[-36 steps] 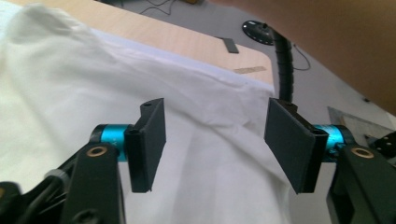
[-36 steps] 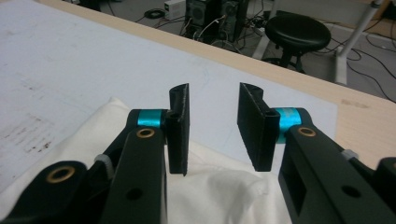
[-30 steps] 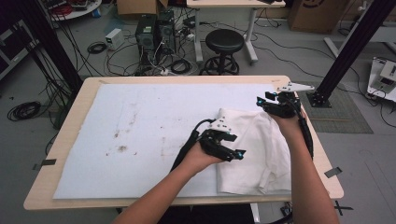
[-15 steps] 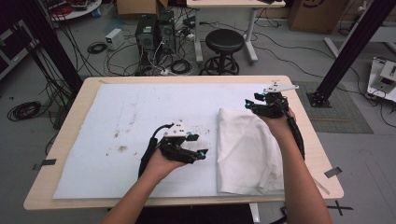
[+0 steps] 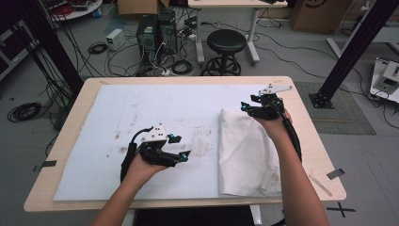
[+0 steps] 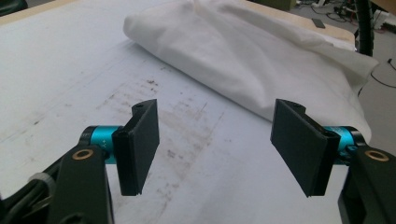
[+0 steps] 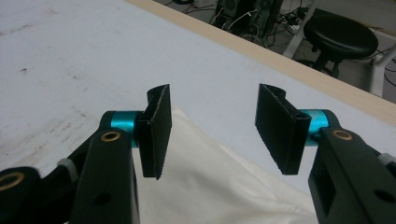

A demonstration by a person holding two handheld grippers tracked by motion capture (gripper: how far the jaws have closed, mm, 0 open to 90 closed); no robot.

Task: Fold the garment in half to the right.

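From the high view you see the whole layout: your left gripper (image 5: pixel 181 148) sits over the stained white mat (image 5: pixel 141 117), well apart from the folded white cloth (image 5: pixel 244 155), which lies on the right part of the table (image 5: pixel 70 122). Your right gripper (image 5: pixel 249 107) is at the cloth's far corner, at about 12 o'clock of the cloth. That view also takes in the black stool (image 5: pixel 226 44) and the cables on the floor beyond the table.

The left gripper view gives you what the high view cannot: both black jaws stand wide apart with only bare, smudged mat between them. The cloth (image 6: pixel 261 60) lies ahead, running from 12 to 2 o'clock of the jaws, not touching them.

The right gripper view shows your right gripper (image 7: pixel 212 135) with its jaws apart; they have just been opening. The corner of the cloth (image 7: pixel 210 182) lies under and between them, toward 6 o'clock, and the pads do not press on it. The stool (image 7: pixel 341 39) shows at 1 o'clock past the table edge.

Against a second ago: your left gripper was over the cloth's near-left part and has since drawn off to 9 o'clock onto the mat. The cloth was bunched and now lies flat and folded. Your right hand has barely shifted.
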